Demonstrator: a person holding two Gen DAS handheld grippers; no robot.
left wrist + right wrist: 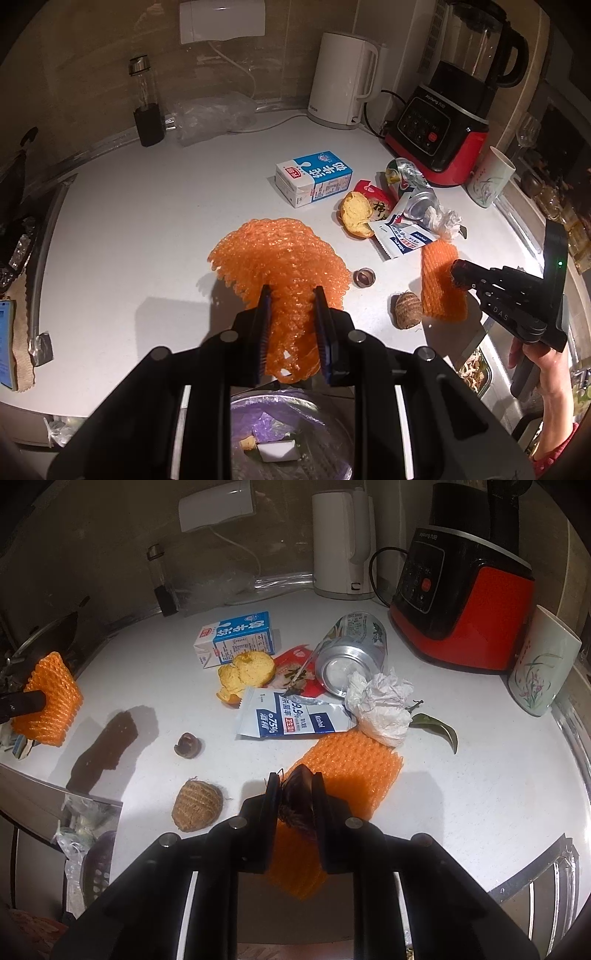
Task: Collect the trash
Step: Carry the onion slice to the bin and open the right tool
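L gripper (291, 299) pinches a soft, light orange foam net (280, 258) above the bin (295, 424). R gripper (294, 782), jaws nearly shut, grips a dark husk scrap (297, 801) over another net (351, 764) on the tabletop (480, 775); both squash easily, so edge grabs suffice.

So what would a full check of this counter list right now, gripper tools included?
Surface: white counter, littered in the middle.
Job's things: milk carton, can, crumpled tissue, wipe packet, orange peel, brown root and flat foam net lie on the counter; lined bin below its edge.
Clutter: kettle, blender, cup, bottle along the back and right.
Grippers: left gripper shut on a second foam net, lifted; right gripper shut on a dark husk above the flat foam net.
Cables: white cable on the wall; black cable beside the blender.
Surroundings: a hand holds the right gripper.
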